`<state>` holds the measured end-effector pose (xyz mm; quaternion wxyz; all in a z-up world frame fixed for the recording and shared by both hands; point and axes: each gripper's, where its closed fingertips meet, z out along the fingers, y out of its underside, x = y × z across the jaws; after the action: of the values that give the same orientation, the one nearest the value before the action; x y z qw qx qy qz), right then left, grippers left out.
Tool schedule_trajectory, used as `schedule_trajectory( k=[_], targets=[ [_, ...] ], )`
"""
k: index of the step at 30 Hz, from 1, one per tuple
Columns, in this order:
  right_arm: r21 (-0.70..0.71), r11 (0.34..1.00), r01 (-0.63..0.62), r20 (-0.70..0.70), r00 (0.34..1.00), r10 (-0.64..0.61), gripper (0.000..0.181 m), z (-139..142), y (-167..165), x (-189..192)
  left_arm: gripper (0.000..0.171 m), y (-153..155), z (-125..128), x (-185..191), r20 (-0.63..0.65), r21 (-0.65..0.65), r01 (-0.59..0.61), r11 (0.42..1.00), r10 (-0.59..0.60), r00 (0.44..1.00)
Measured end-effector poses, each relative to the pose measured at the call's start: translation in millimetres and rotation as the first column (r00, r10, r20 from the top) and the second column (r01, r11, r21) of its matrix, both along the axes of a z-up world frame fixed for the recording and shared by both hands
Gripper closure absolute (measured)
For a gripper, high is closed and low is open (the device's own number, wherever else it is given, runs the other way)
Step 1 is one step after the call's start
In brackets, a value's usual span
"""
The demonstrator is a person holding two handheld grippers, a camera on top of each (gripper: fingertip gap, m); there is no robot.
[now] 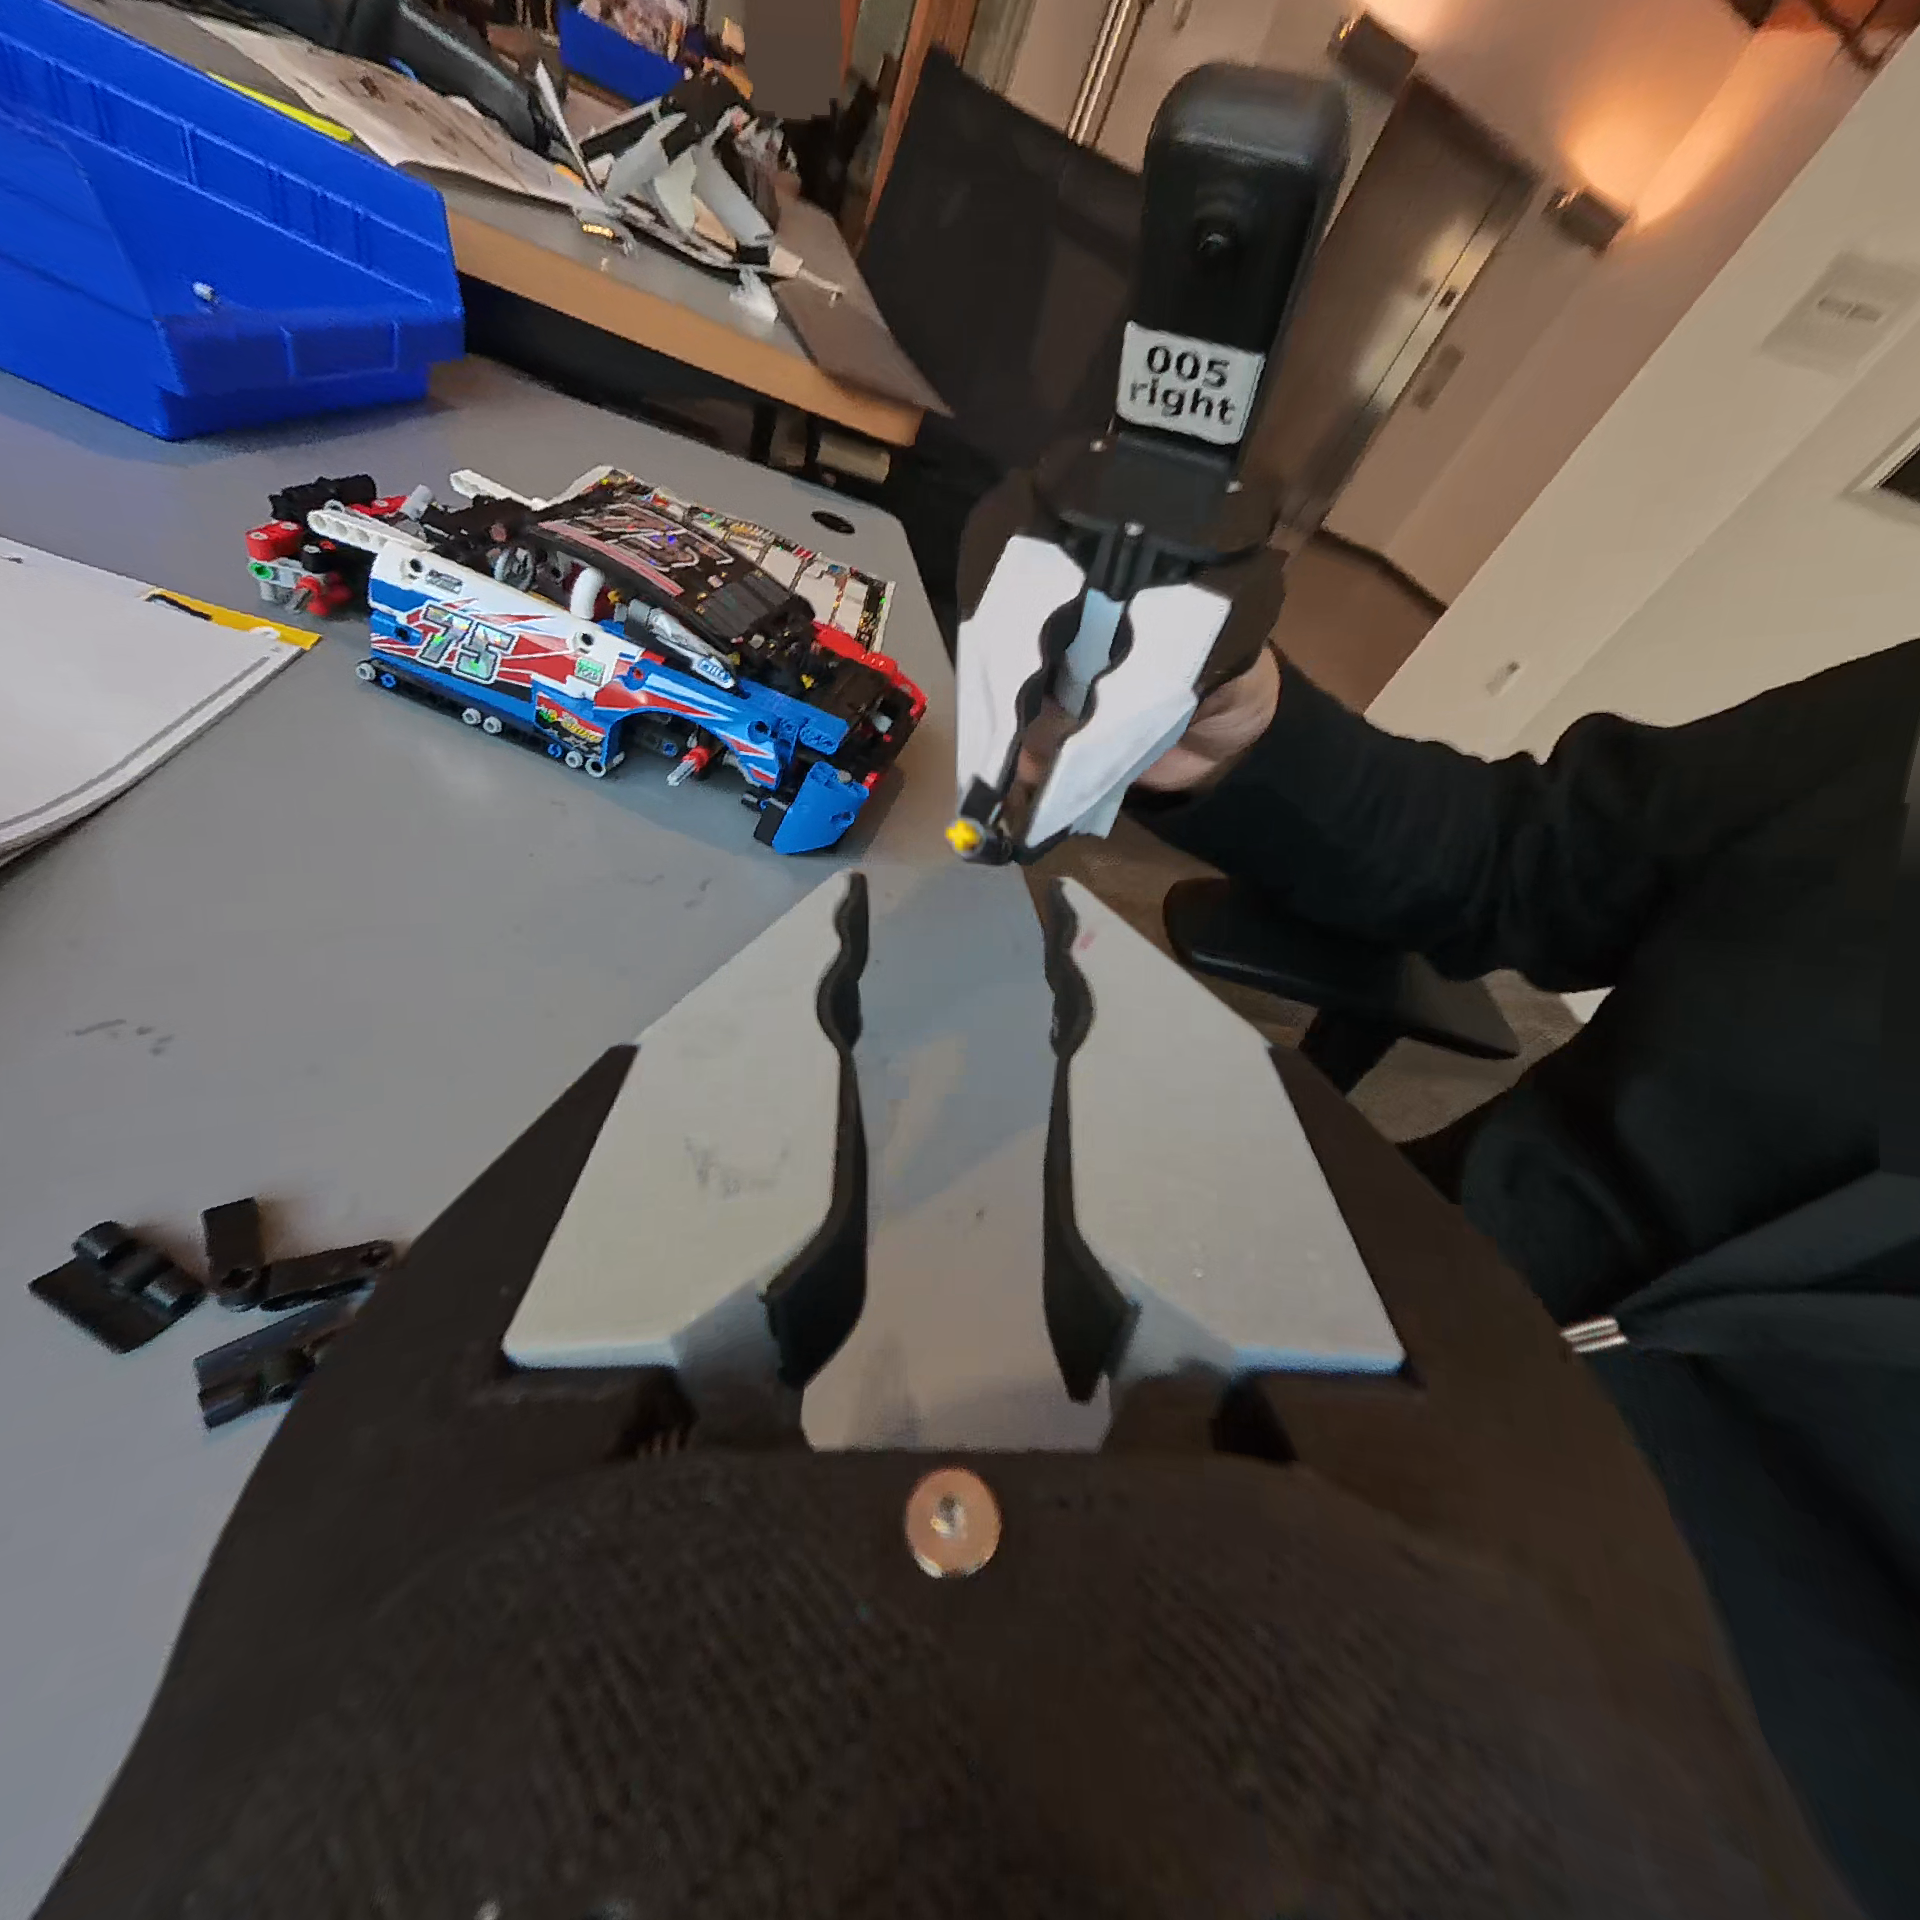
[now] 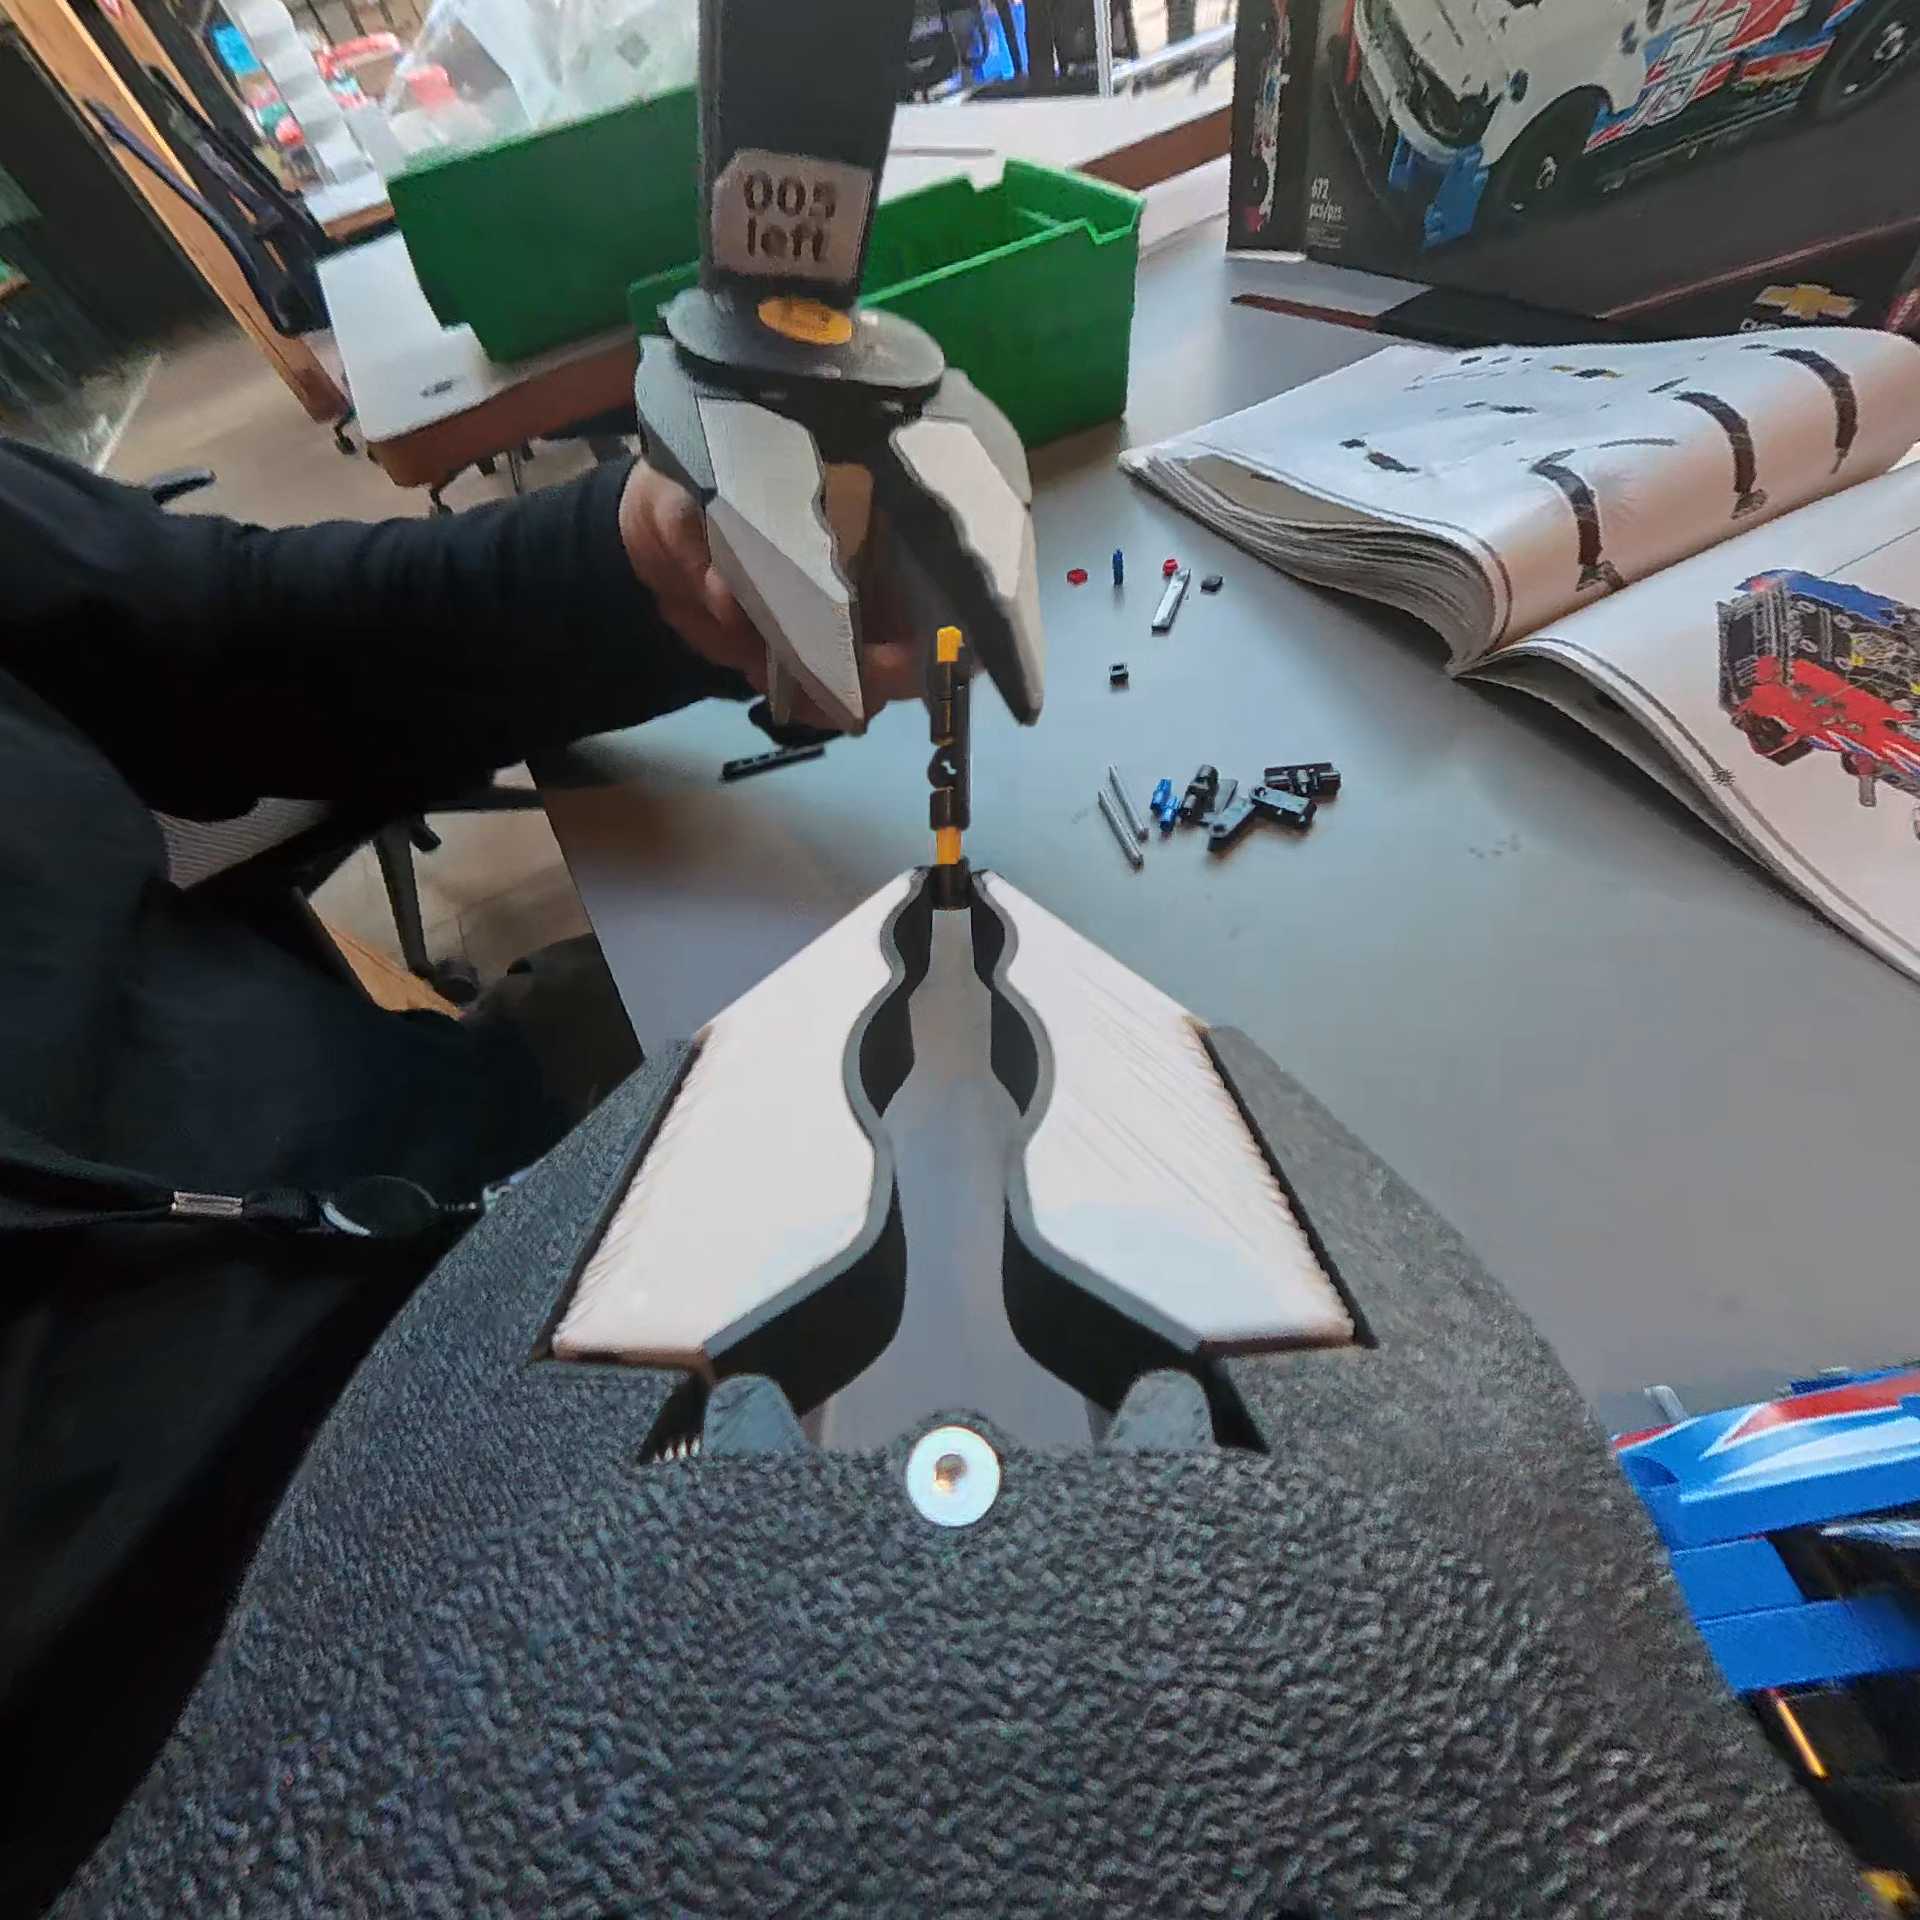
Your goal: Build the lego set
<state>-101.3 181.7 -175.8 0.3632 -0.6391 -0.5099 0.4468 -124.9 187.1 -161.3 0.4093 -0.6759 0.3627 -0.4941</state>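
My right gripper (image 2: 948, 883) is shut on a thin yellow axle with black connectors threaded on it (image 2: 951, 748), held upright above the grey table (image 2: 1455, 1039). In the left wrist view the right gripper (image 1: 997, 844) points at me, with the axle's yellow end (image 1: 964, 833) at its tips. My left gripper (image 1: 956, 894) is open and empty. In the right wrist view the left gripper (image 2: 928, 715) straddles the axle's top end without touching it. The partly built blue, white and red lego car (image 1: 623, 644) lies on the table to the left.
Loose black parts (image 1: 208, 1288) lie near the left gripper. Small black, blue and grey parts (image 2: 1226, 800) lie beside the open instruction book (image 2: 1558, 499). A blue bin (image 1: 208, 239), a green bin (image 2: 987, 281) and the set's box (image 2: 1558, 135) stand behind. The tips of both grippers are at nearly the same place.
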Motion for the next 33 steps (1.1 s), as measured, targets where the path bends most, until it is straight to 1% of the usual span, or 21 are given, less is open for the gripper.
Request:
schedule_trajectory(
  k=[1, 2, 3, 5, 8, 11, 14, 15, 18, 21, 23, 25, 27, 30, 31, 33],
  targets=[
    [0.015, 1.000, -0.009, 0.035, 0.999, 0.009, 0.175, -4, -2, -1, 0.137, 0, -2, 0, -0.025, 0.006, -0.001, 1.000, 0.002, 1.000],
    [0.025, 1.000, -0.017, 0.064, 0.998, 0.016, 0.175, -8, -4, -1, 0.139, -2, -3, 1, -0.041, 0.009, 0.010, 1.000, -0.010, 0.999],
    [0.028, 0.999, -0.023, 0.084, 0.996, 0.021, 0.175, -10, -6, -2, 0.144, -5, -4, 1, -0.050, 0.012, 0.027, 1.000, -0.027, 0.998],
    [0.024, 0.999, -0.033, 0.098, 0.995, 0.031, 0.175, -13, -9, -5, 0.166, -10, -11, 3, -0.088, 0.016, 0.054, 0.998, -0.052, 0.995],
    [0.029, 0.999, -0.045, 0.136, 0.990, 0.040, 0.175, -19, -10, -5, 0.166, -11, -18, 3, -0.119, 0.022, 0.062, 0.998, -0.059, 0.991],
    [0.020, 0.998, -0.059, 0.139, 0.989, 0.055, 0.176, -18, -13, -5, 0.166, -15, -23, 3, -0.157, 0.008, 0.086, 0.996, -0.083, 0.984],
    [0.002, 0.997, -0.079, 0.161, 0.984, 0.078, 0.176, -20, -15, -2, 0.167, -18, -27, 4, -0.193, 0.033, 0.105, 0.994, -0.097, 0.976],
    [-0.003, 0.997, -0.081, 0.172, 0.982, 0.080, 0.176, -21, -16, -2, 0.166, -20, -28, 5, -0.198, 0.031, 0.118, 0.993, -0.109, 0.974],
    [-0.014, 0.996, -0.083, 0.191, 0.978, 0.085, 0.176, -23, -17, -1, 0.151, -26, -28, 4, -0.224, 0.008, 0.145, 0.989, -0.139, 0.964],
    [-0.023, 0.995, -0.097, 0.205, 0.974, 0.099, 0.176, -26, -20, -1, 0.155, -27, -28, 7, -0.225, 0.018, 0.145, 0.989, -0.137, 0.965],
    [-0.023, 0.994, -0.103, 0.211, 0.972, 0.106, 0.176, -27, -22, -2, 0.166, -25, -31, 9, -0.236, 0.022, 0.134, 0.991, -0.125, 0.964],
    [-0.012, 0.995, -0.099, 0.215, 0.972, 0.099, 0.176, -27, -20, -1, 0.166, -25, -32, 9, -0.228, 0.020, 0.136, 0.990, -0.128, 0.965],
    [0.009, 0.997, -0.080, 0.181, 0.980, 0.077, 0.176, -21, -16, -1, 0.167, -24, -29, 9, -0.208, 0.023, 0.128, 0.992, -0.120, 0.971],
    [0.051, 0.997, -0.054, 0.032, 0.998, 0.053, 0.175, 0, -10, -3, 0.168, -20, -11, 8, -0.097, 0.020, 0.100, 0.995, -0.098, 0.990],
    [0.041, 0.998, -0.054, -0.018, 0.998, 0.055, 0.175, 7, -11, -2, 0.167, -20, -5, 8, -0.048, 0.002, 0.104, 0.995, -0.104, 0.993],
    [0.022, 0.999, -0.048, -0.070, 0.996, 0.050, 0.176, 15, -9, -1, 0.167, -19, 2, 9, 0.016, -0.005, 0.097, 0.995, -0.097, 0.995]
  ],
)
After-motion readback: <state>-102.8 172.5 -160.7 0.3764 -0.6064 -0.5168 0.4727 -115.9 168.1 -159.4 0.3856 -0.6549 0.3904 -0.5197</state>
